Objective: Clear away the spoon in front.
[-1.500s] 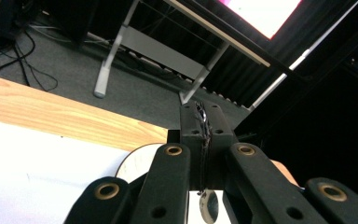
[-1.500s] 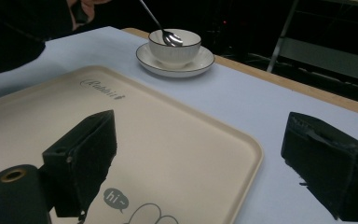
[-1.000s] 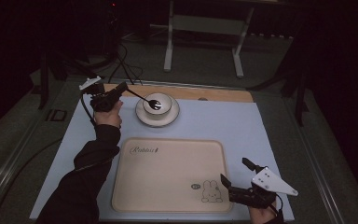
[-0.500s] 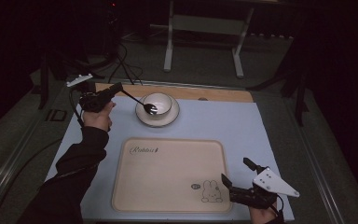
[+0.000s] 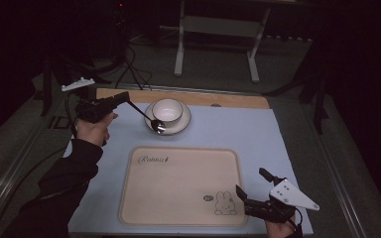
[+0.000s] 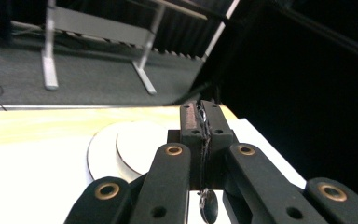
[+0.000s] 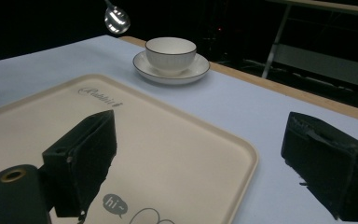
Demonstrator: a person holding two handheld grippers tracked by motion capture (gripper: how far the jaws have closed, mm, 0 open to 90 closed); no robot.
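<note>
While left gripper [image 5: 124, 98] clamps the spoon [image 5: 151, 119], its bowl hangs above the saucer [image 5: 184, 124] rim.
Right gripper [image 5: 250, 196] gapes wide at the tray [image 5: 178, 183] corner, near the table edge.

The bench [image 5: 278, 134] lies open right of the cup [image 5: 167, 110] and saucer [image 5: 183, 124]; those two block the far middle. The tray [image 5: 178, 188] fills the near middle; bare strips flank it.

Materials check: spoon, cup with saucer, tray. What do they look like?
Spoon: polished metal by its mirror-like bowl; shaft dark.
Cup and saucer: likely glazed ceramic, glossy white with a thin dark rim line.
Tray: probably matte plastic or melamine, beige, printed rabbit and lettering, moulded raised rim.
</note>
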